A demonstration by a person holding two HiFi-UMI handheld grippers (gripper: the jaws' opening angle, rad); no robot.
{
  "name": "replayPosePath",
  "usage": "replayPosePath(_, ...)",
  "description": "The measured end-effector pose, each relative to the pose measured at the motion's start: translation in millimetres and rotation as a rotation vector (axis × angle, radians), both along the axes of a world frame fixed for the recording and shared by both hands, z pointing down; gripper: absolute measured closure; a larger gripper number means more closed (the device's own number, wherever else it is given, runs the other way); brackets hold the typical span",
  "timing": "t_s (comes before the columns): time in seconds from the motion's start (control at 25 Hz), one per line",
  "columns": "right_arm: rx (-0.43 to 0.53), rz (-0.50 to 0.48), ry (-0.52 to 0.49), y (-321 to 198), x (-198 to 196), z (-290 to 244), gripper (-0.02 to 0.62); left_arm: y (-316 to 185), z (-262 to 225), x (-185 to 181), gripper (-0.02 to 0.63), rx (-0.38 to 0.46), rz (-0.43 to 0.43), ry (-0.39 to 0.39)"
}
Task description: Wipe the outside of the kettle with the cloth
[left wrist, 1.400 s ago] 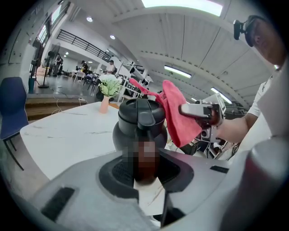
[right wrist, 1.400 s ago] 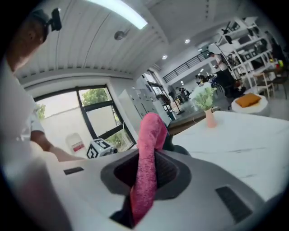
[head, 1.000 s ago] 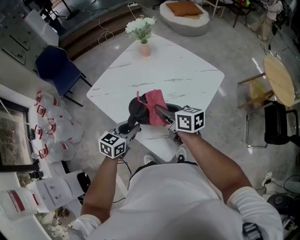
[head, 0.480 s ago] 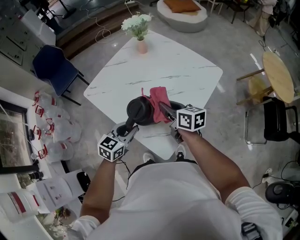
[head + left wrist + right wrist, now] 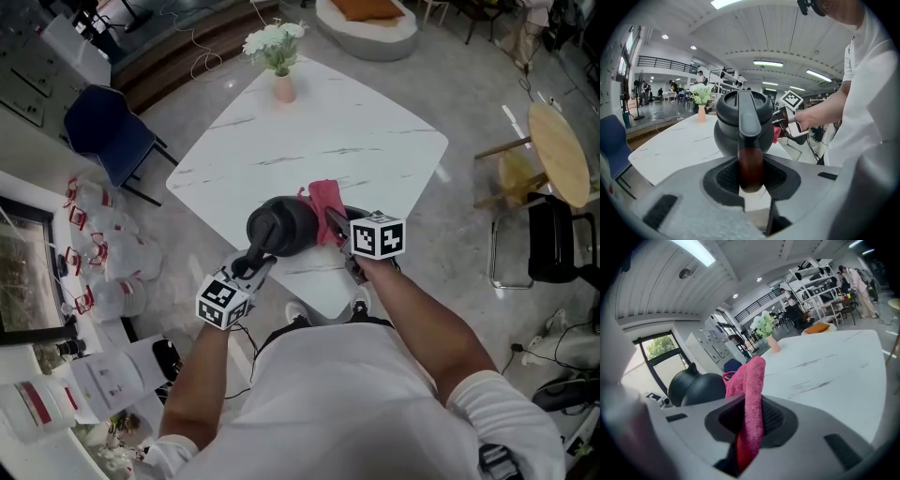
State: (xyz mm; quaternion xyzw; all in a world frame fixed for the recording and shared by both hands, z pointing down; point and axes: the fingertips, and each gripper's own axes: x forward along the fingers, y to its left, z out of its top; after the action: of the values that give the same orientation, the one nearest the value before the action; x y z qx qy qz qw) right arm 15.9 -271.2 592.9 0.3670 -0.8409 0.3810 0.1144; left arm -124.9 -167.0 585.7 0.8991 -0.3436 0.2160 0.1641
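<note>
Left gripper (image 5: 253,265) grips the kettle (image 5: 281,225) by its handle (image 5: 751,140), near the table's (image 5: 328,131) corner nearest the person. Right gripper (image 5: 337,228) pinches the pink cloth (image 5: 323,197) just beside the kettle's body.

Bright, even indoor light comes from long ceiling lamps (image 5: 768,63), which burn out to white strips in both gripper views. The white table (image 5: 375,159) reads bright with faint shadows. Both gripper views are round fisheye pictures with black corners, bent lines and a soft, unfocused near foreground. The head view is sharp.
</note>
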Motion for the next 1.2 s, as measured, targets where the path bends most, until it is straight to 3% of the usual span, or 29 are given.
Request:
replayPosePath(0.28,-0.048,0.036,0.062,-14.2,11.8,28.2,0.534,-0.7,-0.2,0.6,0.512,0.0,0.009,-0.014)
replayPosePath(0.72,-0.104,0.034,0.21,-9.8,50.9,64.3,0.534,4.9,7.6,-0.3,0.512,0.055,0.148,-0.162)
replayPosePath(1.04,0.02,-0.028,0.112,0.8,61.5,-5.3,0.532,15.2,22.5,-3.0,0.512,0.089,0.227,-0.276)
replayPosePath(1.2,0.075,-0.153,-0.023,16.9,45.9,-59.8,0.532,16.2,19.2,4.2,0.514,0.143,0.29,-0.328)
